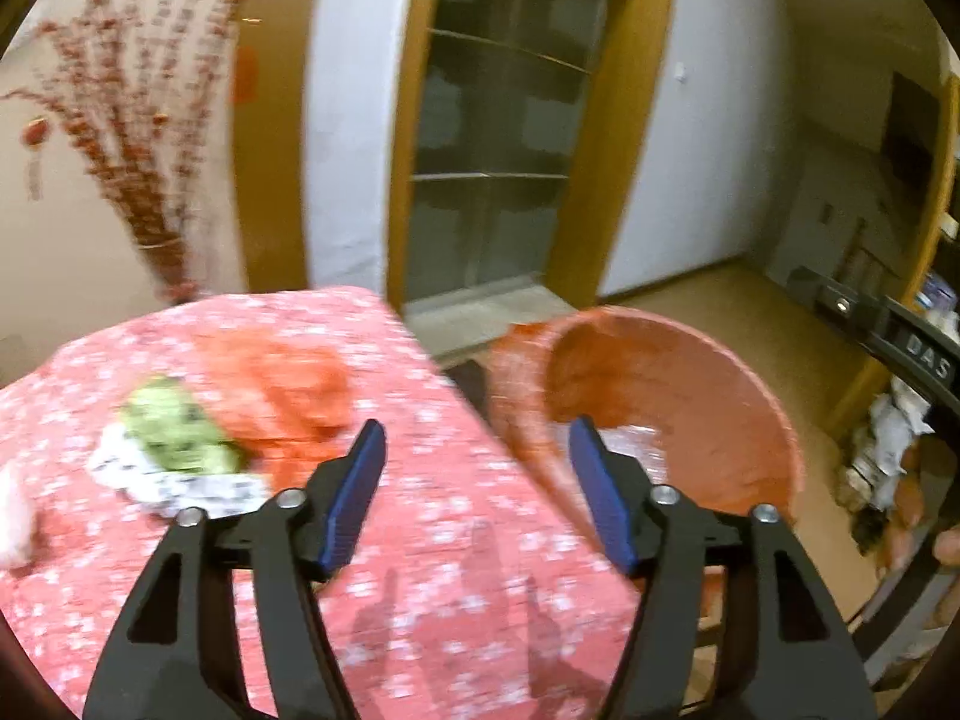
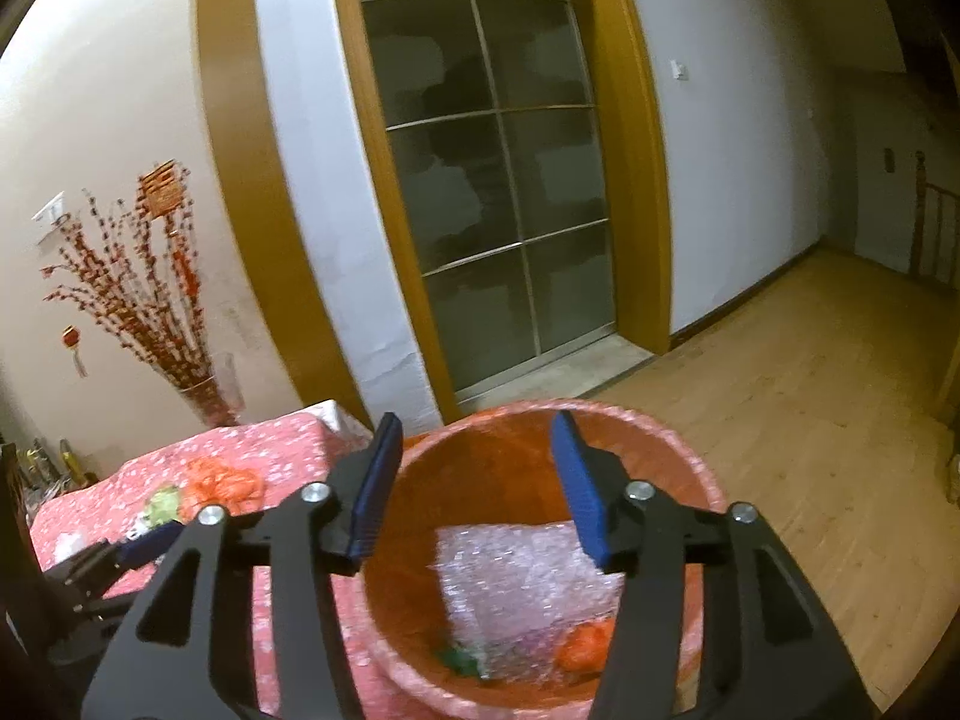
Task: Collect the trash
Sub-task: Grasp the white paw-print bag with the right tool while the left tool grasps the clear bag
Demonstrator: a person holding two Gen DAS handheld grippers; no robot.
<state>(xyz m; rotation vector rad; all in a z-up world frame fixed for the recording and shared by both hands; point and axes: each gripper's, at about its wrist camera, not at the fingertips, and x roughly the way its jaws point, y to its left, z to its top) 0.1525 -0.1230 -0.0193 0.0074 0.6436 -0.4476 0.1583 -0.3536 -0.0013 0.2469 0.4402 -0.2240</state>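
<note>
A red bin (image 2: 690, 468) lined with a red bag stands beside the table (image 1: 456, 516); in it lie a sheet of bubble wrap (image 2: 516, 576), a green scrap (image 2: 462, 657) and an orange scrap (image 2: 585, 648). My right gripper (image 2: 474, 462) hangs open over the bin's mouth with nothing between its fingers. On the pink flowered tablecloth rest a green wrapper (image 1: 174, 429) on a printed white paper (image 1: 180, 483) and a crumpled orange bag (image 1: 282, 387). My left gripper (image 1: 474, 456) is open above the table's right edge, empty. The bin (image 1: 720, 372) sits to its right.
A vase of red-berried branches (image 2: 180, 324) stands behind the table by the wall. A glass door in a wooden frame (image 2: 498, 180) faces me. Wooden floor (image 2: 810, 390) stretches right of the bin. Clutter and a dark appliance (image 1: 888, 420) line the right side in the left wrist view.
</note>
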